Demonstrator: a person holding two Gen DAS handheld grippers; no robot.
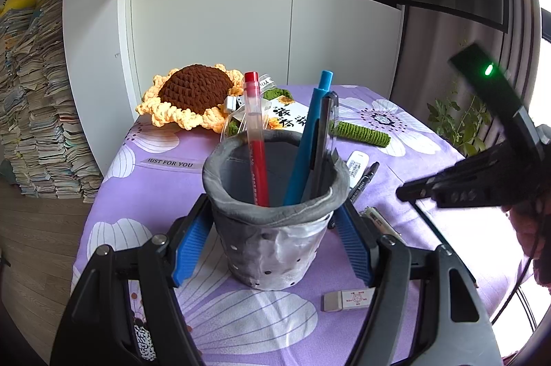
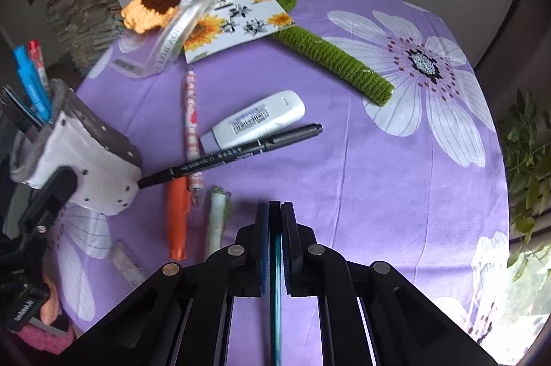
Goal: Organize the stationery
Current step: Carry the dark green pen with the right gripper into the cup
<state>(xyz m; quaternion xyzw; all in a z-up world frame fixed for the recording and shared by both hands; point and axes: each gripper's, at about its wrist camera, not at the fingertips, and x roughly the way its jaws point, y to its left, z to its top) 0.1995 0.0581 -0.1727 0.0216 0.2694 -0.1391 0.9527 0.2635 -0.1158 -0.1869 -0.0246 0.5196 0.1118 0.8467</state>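
The grey, soft-walled cylindrical pen holder [image 1: 272, 228] is clasped on both sides by the blue ribbed pads of the left hand-held gripper [image 1: 272, 238]; it is kept upright on the tabletop [image 1: 155, 187], which is covered by a purple cloth printed with large white flowers; inside it a red pen [image 1: 256, 138], a blue pen [image 1: 310, 138] and a dark pen [image 1: 325, 142] are seen standing, leaning against the rim.

The right hand-held gripper [image 2: 275, 211] is closed on a thin teal pencil-like stick [image 2: 275, 280], which is pinched between its jaws and runs back along them towards the camera; the gripper is held above the cloth, to the right of the holder.

Loose stationery is left lying on the tabletop beside the holder: a black marker pen [image 2: 230, 156] is laid touching the holder's base; a white correction-tape dispenser with a barcode label [image 2: 255, 121] lies just beside it; a pink checked pen [image 2: 191, 125], an orange pen [image 2: 177, 218] and a white-and-green pen [image 2: 217, 221] are found nearby; a white eraser in a printed sleeve [image 1: 347, 297] lies in front of the holder.

At the far edge of the tabletop a crocheted sunflower with a brown centre and a green stem [image 1: 193, 94] is laid next to a sunflower-printed card [image 2: 237, 25].
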